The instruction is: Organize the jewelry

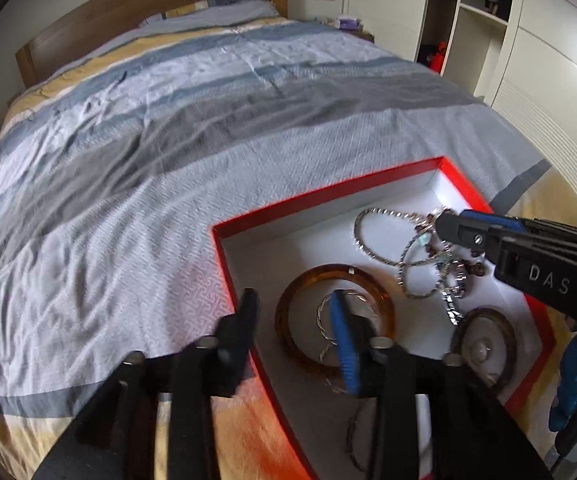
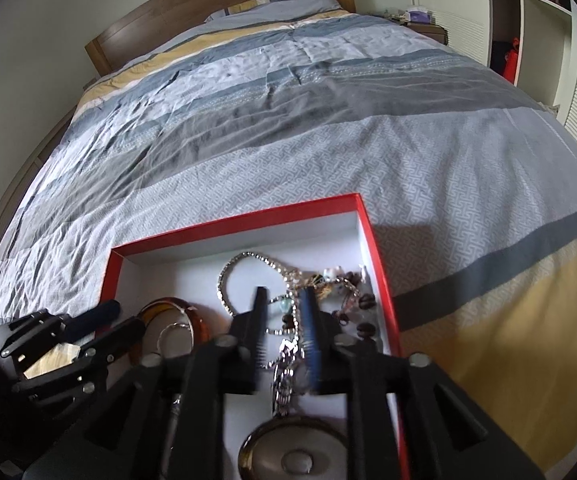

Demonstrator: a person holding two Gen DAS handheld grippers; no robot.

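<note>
Nearest my right camera sits a round glass-faced piece, perhaps a pocket watch (image 2: 294,454), lying on the white floor of the red-rimmed box (image 2: 240,222), which rests on the striped bedspread (image 2: 288,128). Just past it my right gripper (image 2: 284,300) hangs over the tangle of silver chain (image 2: 244,270) and dark beaded strand (image 2: 362,312), fingers parted with chain links showing in the gap; I cannot tell whether anything is truly pinched, though they look apart rather than clamped. That tangle should be light and limp, likely to slither and drag its neighbours along, so I would take it at a thick knot where several strands cross, not at a single loose loop, and lift slowly to see what comes with it. From my left camera, the amber bangle (image 1: 334,278) lies flat in the same box, with a thin silver ring (image 1: 324,320) inside its circle; my left gripper (image 1: 294,300) is spread wide, one finger outside the box wall and the blue-padded finger above the bangle, holding nothing. Stiff and smooth, the bangle looks slippery and possibly brittle, best gripped across its band with gentle pressure. Everything I can see of the jewellery lies in this one undivided box, crowded toward its right side.
</note>
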